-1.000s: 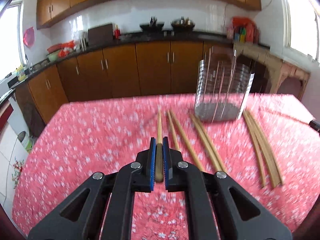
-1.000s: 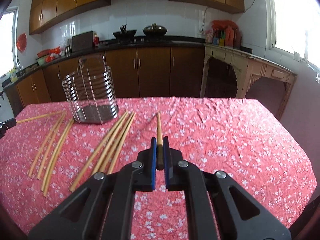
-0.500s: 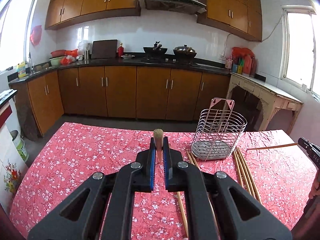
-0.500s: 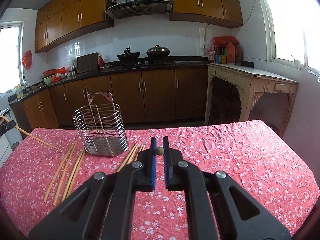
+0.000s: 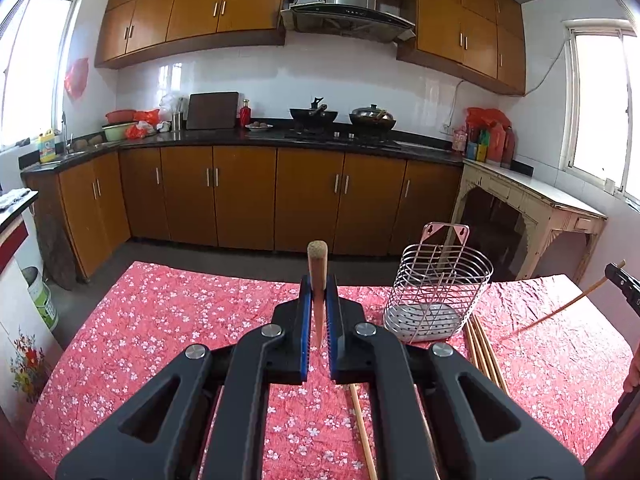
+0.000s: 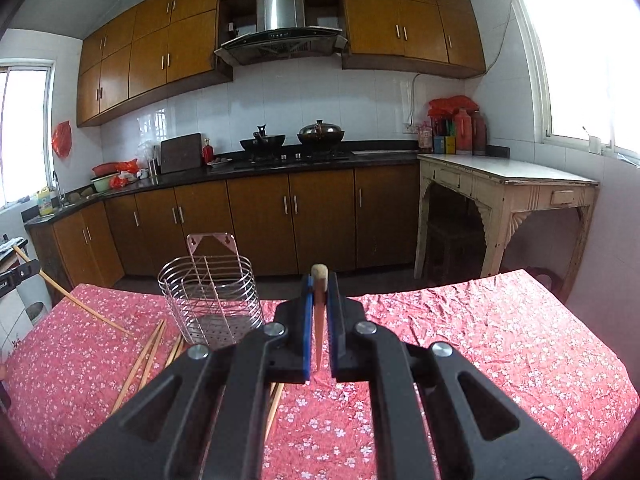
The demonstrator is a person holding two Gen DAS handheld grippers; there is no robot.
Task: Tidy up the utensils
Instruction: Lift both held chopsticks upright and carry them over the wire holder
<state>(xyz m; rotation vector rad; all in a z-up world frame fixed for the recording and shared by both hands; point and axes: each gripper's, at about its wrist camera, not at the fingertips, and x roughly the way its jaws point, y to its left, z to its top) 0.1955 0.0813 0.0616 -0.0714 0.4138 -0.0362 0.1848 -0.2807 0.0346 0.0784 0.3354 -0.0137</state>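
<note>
My left gripper (image 5: 318,282) is shut on a wooden chopstick (image 5: 317,276) whose blunt end pokes up past the blue pads, above the table. The wire utensil basket (image 5: 438,300) stands empty to its right. My right gripper (image 6: 319,280) is shut on another chopstick (image 6: 319,300), raised over the cloth, with the same basket (image 6: 210,300) to its left. In the left wrist view the right gripper (image 5: 622,286) shows at the right edge with its chopstick (image 5: 560,312) slanting down. In the right wrist view the left gripper's chopstick (image 6: 72,300) slants in from the left edge.
Loose chopsticks lie on the red floral tablecloth (image 5: 160,320) beside the basket (image 5: 484,352) and in front of it (image 5: 362,432); more lie left of it in the right wrist view (image 6: 140,364). Kitchen cabinets (image 5: 248,196) and a cream side table (image 6: 508,184) stand beyond the table.
Both grippers have lifted their chopsticks off the cloth and tilted up, so each stick now points toward the camera's top and the table sits lower in view.
</note>
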